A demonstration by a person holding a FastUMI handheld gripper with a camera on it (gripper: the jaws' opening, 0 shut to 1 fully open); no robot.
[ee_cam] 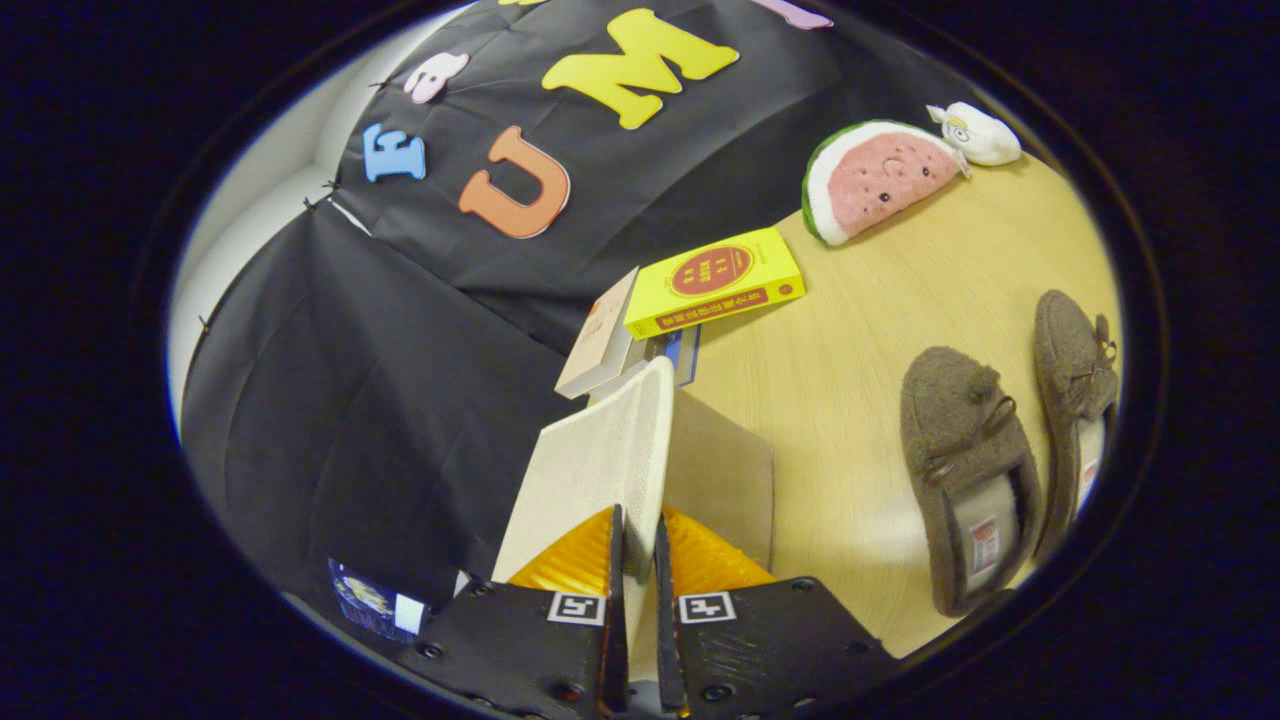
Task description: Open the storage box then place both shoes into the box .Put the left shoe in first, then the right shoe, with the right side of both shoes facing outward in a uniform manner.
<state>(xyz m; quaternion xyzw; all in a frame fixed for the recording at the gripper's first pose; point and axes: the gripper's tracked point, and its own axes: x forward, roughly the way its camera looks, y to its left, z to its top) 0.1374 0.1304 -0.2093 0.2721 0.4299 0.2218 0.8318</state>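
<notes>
Tongs clamped on the near edge of the white textured storage-box lid, both fingers pressing its raised panel, while the two brown fuzzy moccasin slippers lie side by side on the light wooden tabletop to the right.

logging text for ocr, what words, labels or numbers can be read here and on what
Yellow book: cover print too blurred to read.
Slippers: inner tags too small to read.
Square markers on the tongs: patterns, no words.
The tongs are shut on the white box lid, which carries no text.
</notes>
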